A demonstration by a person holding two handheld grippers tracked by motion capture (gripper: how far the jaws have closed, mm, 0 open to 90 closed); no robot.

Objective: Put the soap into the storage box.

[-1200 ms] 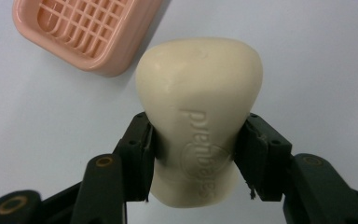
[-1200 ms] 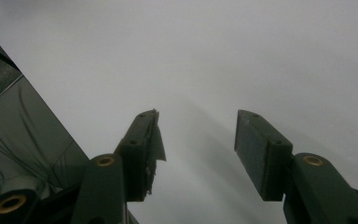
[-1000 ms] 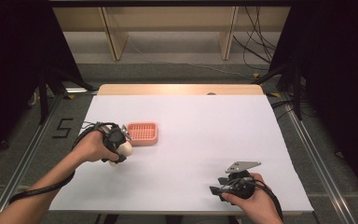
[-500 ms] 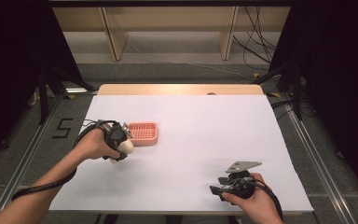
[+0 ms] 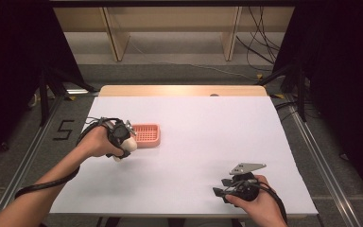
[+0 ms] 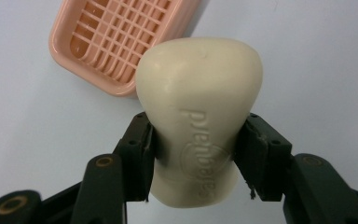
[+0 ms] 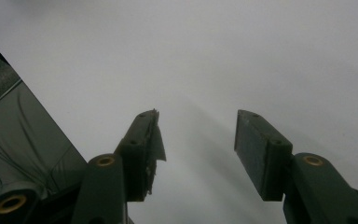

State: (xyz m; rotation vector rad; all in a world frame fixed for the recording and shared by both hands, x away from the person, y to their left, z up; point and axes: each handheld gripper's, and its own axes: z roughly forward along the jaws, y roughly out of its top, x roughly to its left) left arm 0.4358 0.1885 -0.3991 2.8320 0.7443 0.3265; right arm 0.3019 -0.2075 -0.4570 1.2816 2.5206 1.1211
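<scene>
- Soap bar (image 6: 199,116) sits clamped across its narrower end between the left gripper (image 6: 196,154) pads, long axis pointing away toward the pink soap dish (image 6: 116,39), just beyond.
- Right gripper (image 7: 198,149) gapes, holding nothing, near the table's (image 5: 208,123) front edge.
- Bare white tabletop stretches rightward and beyond.

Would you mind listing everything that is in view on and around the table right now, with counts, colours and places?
soap bar: one, cream, clamped between the left gripper's jaws, beside the dish.
soap dish: one, pink with a grid floor, on the left part of the table, nothing in it.
table: one, white cover, wooden far edge.
shelving: pale wood, beyond the table.
cables: several, black, on the floor at far right.
number 5: one, black, on the floor to the table's left.
left gripper: one, black, shut on the soap bar.
right gripper: one, black, jaws open, over the table's near right.
</scene>
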